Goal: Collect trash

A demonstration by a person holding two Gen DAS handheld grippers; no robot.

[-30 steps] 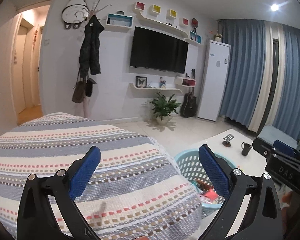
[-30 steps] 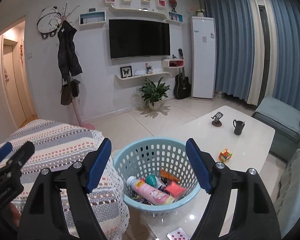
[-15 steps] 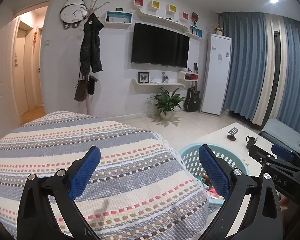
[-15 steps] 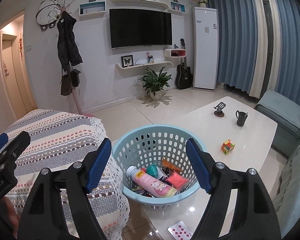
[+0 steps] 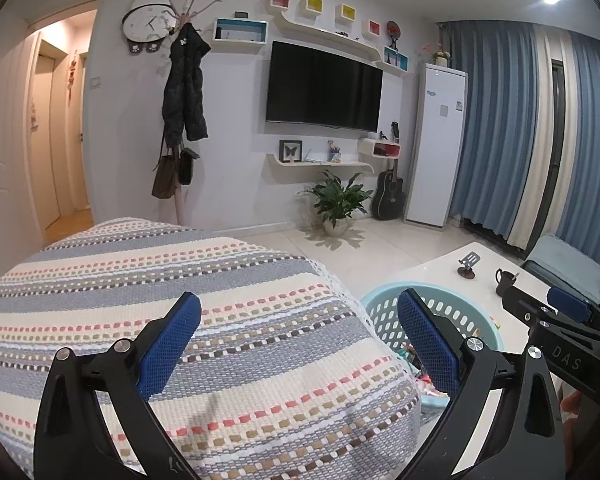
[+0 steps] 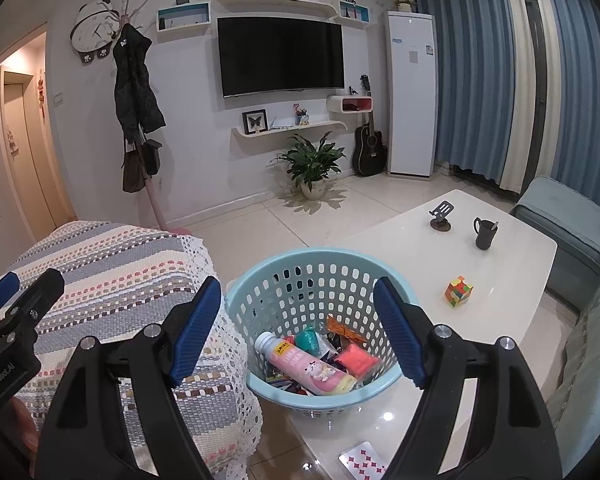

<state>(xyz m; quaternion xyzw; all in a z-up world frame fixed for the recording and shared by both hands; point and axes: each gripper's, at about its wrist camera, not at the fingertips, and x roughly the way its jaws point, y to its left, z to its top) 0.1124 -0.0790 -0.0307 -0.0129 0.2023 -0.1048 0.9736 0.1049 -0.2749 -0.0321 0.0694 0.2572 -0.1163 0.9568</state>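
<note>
Near the left edge of the white desk [image 6: 400, 240] stands the blue basket [image 6: 300, 268] with collected trash, and both the right gripper [image 6: 298, 320] and left gripper [image 5: 298, 336] are spread wide and empty, so next target the playing card [image 6: 360, 462] at the near edge, approaching low.

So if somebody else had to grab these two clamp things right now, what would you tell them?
Left gripper: open, empty, over the striped blanket.
Right gripper: open, empty, in front of the blue basket.
The basket sits at the near end of the white table and already holds a pink bottle, a teal item and some wrappers.
Left on the table: a colourful cube, a card at the near edge, a black mug and a small stand. Which of these counts as trash is your call.
</note>
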